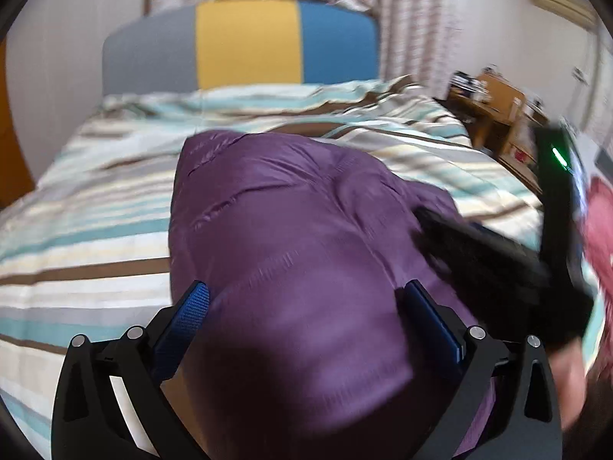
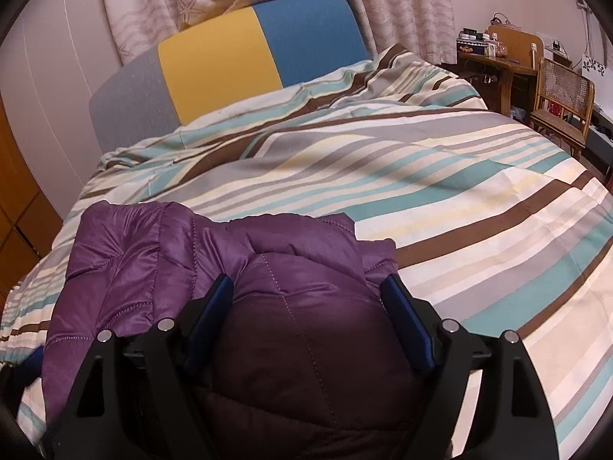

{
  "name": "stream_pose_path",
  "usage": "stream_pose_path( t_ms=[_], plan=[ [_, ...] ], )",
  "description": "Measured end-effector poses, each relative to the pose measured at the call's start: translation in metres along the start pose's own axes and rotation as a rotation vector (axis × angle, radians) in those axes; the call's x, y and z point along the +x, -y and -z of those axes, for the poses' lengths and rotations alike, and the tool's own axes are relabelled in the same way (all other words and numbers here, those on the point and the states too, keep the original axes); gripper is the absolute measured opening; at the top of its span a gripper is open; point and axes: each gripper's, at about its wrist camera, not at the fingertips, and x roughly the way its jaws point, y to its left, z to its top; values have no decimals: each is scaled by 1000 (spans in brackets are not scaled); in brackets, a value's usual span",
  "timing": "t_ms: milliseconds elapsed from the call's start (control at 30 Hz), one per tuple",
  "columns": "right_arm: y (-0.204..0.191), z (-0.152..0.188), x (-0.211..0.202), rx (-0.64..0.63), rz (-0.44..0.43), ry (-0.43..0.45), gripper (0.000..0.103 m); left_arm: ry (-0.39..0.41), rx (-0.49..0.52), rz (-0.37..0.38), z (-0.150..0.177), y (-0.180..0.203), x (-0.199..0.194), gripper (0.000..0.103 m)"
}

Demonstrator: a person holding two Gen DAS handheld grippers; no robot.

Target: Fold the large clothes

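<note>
A purple quilted puffer jacket (image 1: 291, 222) lies bunched on the striped bed cover (image 1: 95, 207). My left gripper (image 1: 306, 299) is open, its blue-padded fingers (image 1: 187, 318) straddling the jacket's near bulge. The right gripper device shows blurred at that view's right edge (image 1: 498, 253), over the jacket's right side. In the right wrist view the jacket (image 2: 161, 253) is folded over itself, and my right gripper (image 2: 308, 291) is open with its fingers (image 2: 406, 326) on either side of a padded fold. Whether either gripper presses the fabric is unclear.
The bed has a grey, yellow and blue headboard (image 2: 214, 73) with patterned curtains (image 2: 387, 4) behind. A wooden desk (image 2: 494, 61) and a cane chair (image 2: 559, 99) stand to the right of the bed. An orange wooden cabinet (image 2: 15, 191) is at the left.
</note>
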Motion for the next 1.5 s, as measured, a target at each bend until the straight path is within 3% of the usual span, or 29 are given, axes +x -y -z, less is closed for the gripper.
stream_pose_path(
  t_ms=[133, 233, 467, 667, 900, 1100, 1200, 1367, 1433, 1500],
  plan=[
    [-1, 9, -33, -40, -24, 43, 87, 17, 76, 0, 16, 6, -18, 100],
    [5, 28, -60, -71, 3, 100, 90, -5, 25, 16, 21, -1, -11, 100],
    [30, 34, -41, 52, -14, -1, 91, -32, 103, -43, 22, 13, 10, 100],
    [27, 35, -52, 42, -18, 13, 93, -19, 58, -4, 22, 2, 2, 100],
    [49, 53, -82, 131, -199, -28, 94, -55, -159, 167, 32, -38, -27, 100],
    [65, 64, -81, 215, -300, -125, 93, -154, -339, 330, 44, -59, -17, 100],
    [66, 66, -77, 249, -340, -142, 89, -172, -359, 353, 45, -59, -15, 100],
    [51, 65, -68, 218, -402, -183, 87, -182, -291, 347, 43, -49, -12, 100],
    [47, 65, -67, 224, -416, -183, 80, -184, -253, 327, 43, -42, -14, 100],
    [46, 67, -71, 243, -441, -167, 74, -172, -220, 320, 41, -37, -17, 93]
  ],
)
